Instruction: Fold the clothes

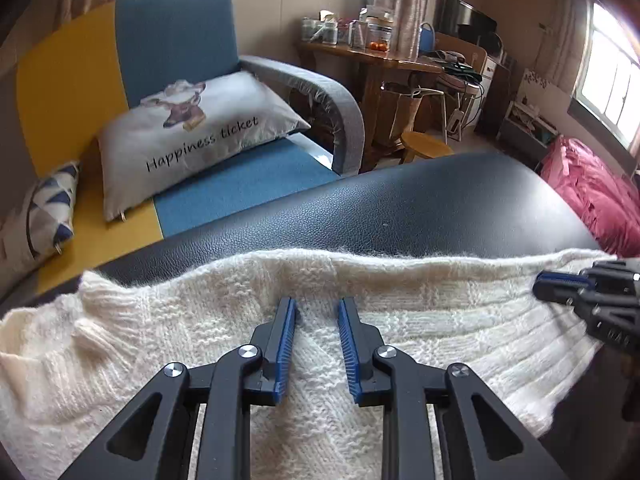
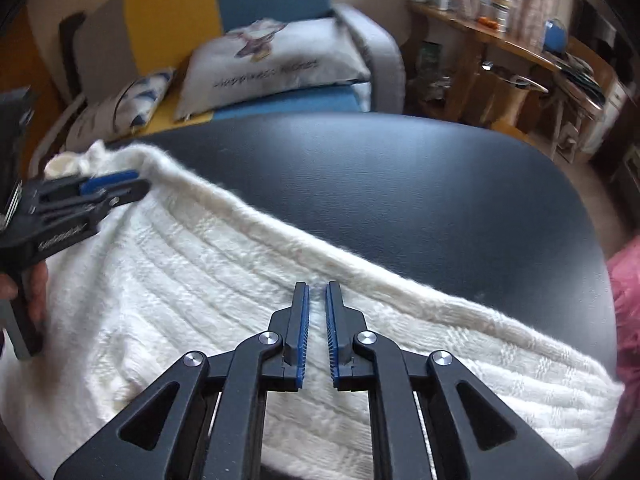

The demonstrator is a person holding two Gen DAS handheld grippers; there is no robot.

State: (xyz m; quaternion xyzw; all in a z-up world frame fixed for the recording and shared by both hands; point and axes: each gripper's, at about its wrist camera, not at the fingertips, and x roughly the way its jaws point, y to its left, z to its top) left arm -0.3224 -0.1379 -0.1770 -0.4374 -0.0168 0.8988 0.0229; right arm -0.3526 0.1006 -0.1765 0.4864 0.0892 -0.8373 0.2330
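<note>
White sweater [image 1: 224, 332] spread flat across near half of black table [image 1: 420, 208]. Left gripper [image 1: 317, 308] low over sweater, jaws apart, nothing held. Right gripper [image 2: 317, 292] near far folded edge, narrow gap between jaws, nothing visibly pinched.

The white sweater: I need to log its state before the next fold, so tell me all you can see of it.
The white sweater is a fuzzy cream knit with ribbed bands and textured panels. It lies spread on the black leather-look tabletop, its far edge a thick doubled fold line. Part of it droops over the near side. The left claw and right claw are both open over the knit, gripping nothing.
</note>
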